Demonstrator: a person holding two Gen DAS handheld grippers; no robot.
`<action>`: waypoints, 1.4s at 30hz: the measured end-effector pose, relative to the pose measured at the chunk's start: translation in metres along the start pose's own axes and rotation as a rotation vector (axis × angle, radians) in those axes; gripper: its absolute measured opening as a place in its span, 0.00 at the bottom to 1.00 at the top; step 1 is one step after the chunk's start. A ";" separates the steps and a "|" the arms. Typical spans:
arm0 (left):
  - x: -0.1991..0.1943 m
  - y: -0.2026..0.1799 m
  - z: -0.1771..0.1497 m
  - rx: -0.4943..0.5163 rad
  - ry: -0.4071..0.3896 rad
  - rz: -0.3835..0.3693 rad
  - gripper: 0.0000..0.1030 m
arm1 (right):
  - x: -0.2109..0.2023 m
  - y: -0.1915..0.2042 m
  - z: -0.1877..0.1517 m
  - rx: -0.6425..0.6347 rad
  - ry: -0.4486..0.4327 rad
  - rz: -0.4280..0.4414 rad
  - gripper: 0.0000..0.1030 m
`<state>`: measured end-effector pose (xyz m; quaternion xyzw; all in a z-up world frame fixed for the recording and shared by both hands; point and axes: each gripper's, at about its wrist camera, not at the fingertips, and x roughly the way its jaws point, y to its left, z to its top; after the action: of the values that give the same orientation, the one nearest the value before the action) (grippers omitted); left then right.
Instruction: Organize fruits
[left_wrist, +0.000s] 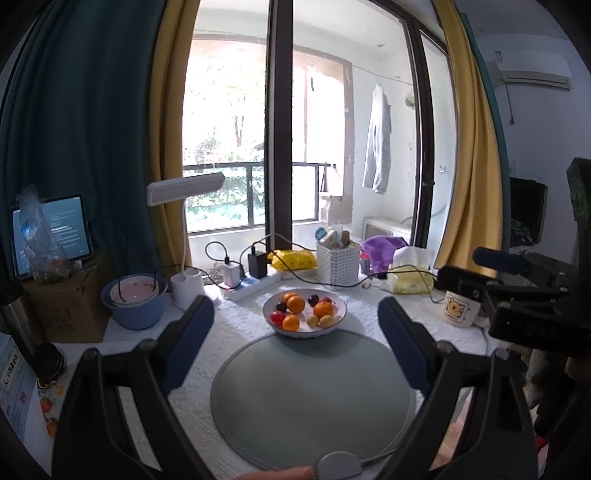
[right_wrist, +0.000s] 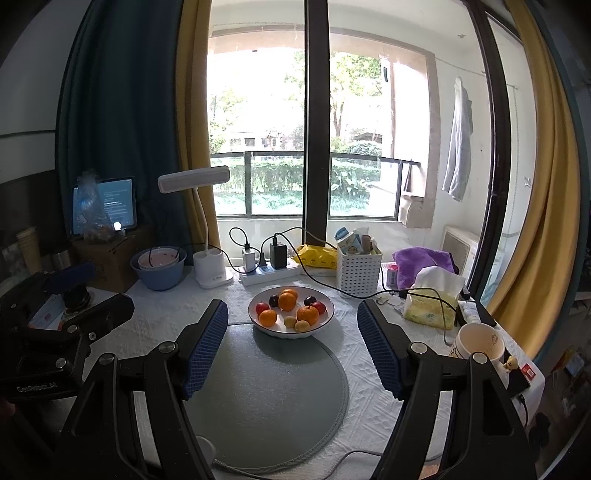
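Note:
A white bowl (left_wrist: 334, 320) (right_wrist: 325, 321) stands at the far edge of a round grey mat (left_wrist: 310, 398) (right_wrist: 266, 398). It holds several fruits: oranges (left_wrist: 295, 304) (right_wrist: 287, 301), a red fruit (left_wrist: 277, 316) (right_wrist: 262, 307), dark plums (left_wrist: 313, 299) (right_wrist: 274, 300) and small yellow fruits (left_wrist: 325, 320) (right_wrist: 301, 325). My left gripper (left_wrist: 295, 325) is open and empty, raised short of the bowl. My right gripper (right_wrist: 291, 328) is open and empty, also short of the bowl. The right gripper shows at the right edge of the left wrist view (left_wrist: 491, 273); the left gripper shows at the left edge of the right wrist view (right_wrist: 92, 291).
Behind the bowl are a power strip (right_wrist: 269, 273) with chargers and cables, a white basket (left_wrist: 338, 264) (right_wrist: 358, 267), a desk lamp (left_wrist: 186, 284) (right_wrist: 208, 271), and a blue bowl (left_wrist: 135, 314) (right_wrist: 159, 275). A tissue pack (right_wrist: 430, 306) and mug (left_wrist: 460, 308) (right_wrist: 476, 341) stand right.

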<state>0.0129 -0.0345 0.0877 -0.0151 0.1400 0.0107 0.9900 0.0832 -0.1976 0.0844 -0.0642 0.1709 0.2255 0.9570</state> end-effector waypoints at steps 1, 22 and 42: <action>0.000 0.000 0.000 0.000 -0.001 0.000 0.89 | 0.000 0.000 0.000 0.000 0.002 -0.002 0.74; -0.002 0.001 0.000 -0.006 0.003 -0.006 0.89 | 0.000 -0.001 0.000 0.000 0.001 -0.001 0.74; 0.003 0.002 -0.001 -0.014 0.038 -0.044 0.89 | 0.007 -0.003 -0.002 0.002 0.012 0.002 0.74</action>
<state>0.0154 -0.0321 0.0856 -0.0251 0.1584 -0.0106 0.9870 0.0896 -0.1975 0.0808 -0.0645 0.1770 0.2261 0.9557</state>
